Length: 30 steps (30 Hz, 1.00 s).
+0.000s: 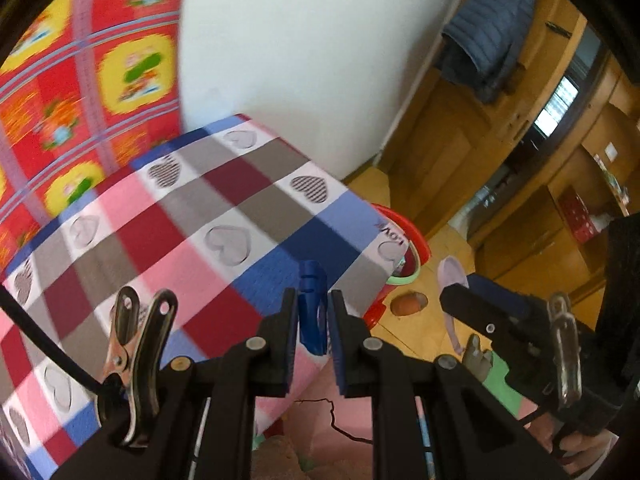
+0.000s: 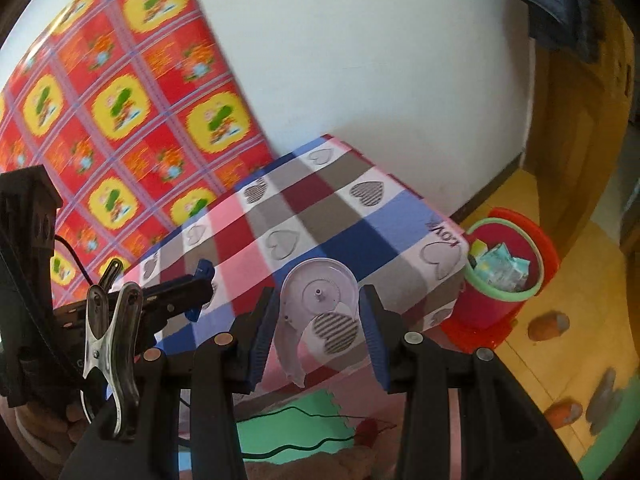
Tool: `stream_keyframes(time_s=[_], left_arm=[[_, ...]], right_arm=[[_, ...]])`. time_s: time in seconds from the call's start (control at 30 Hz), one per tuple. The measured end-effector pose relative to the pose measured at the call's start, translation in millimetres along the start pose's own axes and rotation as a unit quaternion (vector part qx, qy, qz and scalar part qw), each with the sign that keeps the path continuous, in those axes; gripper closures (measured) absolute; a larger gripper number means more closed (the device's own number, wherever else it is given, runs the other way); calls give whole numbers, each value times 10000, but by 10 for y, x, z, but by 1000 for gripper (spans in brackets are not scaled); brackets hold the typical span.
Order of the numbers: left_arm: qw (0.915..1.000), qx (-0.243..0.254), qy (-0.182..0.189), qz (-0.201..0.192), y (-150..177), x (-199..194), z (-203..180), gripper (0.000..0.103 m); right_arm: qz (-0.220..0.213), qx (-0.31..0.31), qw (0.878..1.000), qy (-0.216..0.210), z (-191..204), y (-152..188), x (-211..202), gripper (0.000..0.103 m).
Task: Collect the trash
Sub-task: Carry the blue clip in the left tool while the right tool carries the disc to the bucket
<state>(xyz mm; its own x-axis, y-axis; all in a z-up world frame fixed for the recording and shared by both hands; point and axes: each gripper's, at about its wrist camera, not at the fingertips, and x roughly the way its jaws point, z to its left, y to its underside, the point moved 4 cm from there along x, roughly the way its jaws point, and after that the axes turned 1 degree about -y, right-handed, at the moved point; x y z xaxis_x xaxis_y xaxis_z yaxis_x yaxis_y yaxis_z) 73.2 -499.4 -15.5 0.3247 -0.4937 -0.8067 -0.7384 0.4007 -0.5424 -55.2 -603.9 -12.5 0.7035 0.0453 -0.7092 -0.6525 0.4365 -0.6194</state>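
Left tool [image 1: 313, 316] pinches a blue scrap [image 1: 312, 308]; right tool [image 2: 318, 316] clamps a pale plastic disc [image 2: 316, 300] (its lower end cut off by the fingers). Both hang over the checked bed [image 2: 320, 216]. One red bin [image 2: 520, 280] on the wooden floor [image 2: 560, 360] holds blurry wrappers.
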Motion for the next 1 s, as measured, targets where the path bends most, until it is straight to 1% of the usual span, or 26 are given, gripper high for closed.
stream_keyframes(time_s=[0.1, 0.33, 0.5, 0.63, 0.77, 0.87, 1.0], left_arm=[[9998, 209, 66, 31, -150, 152, -118, 88], [9984, 519, 187, 111, -397, 409, -371, 88], [9976, 621, 233, 176, -524, 587, -556, 88], [9975, 645, 211, 174, -626, 723, -714, 88], [9979, 580, 203, 209, -724, 872, -902, 88], [9976, 618, 195, 252, -784, 1007, -1088, 88], [9978, 547, 229, 294, -897, 1218, -1326, 88]], right_arm=[[-32, 116, 9998, 136, -142, -103, 41, 61], [-216, 360, 9982, 428, -481, -347, 45, 61], [-373, 580, 9959, 593, -766, -497, 18, 61], [-425, 634, 9949, 662, -1008, -597, 16, 61], [-397, 611, 9949, 702, -1236, -668, 40, 61], [-320, 540, 9957, 682, -1423, -709, 55, 61], [-171, 467, 9966, 658, -1715, -776, 117, 61]])
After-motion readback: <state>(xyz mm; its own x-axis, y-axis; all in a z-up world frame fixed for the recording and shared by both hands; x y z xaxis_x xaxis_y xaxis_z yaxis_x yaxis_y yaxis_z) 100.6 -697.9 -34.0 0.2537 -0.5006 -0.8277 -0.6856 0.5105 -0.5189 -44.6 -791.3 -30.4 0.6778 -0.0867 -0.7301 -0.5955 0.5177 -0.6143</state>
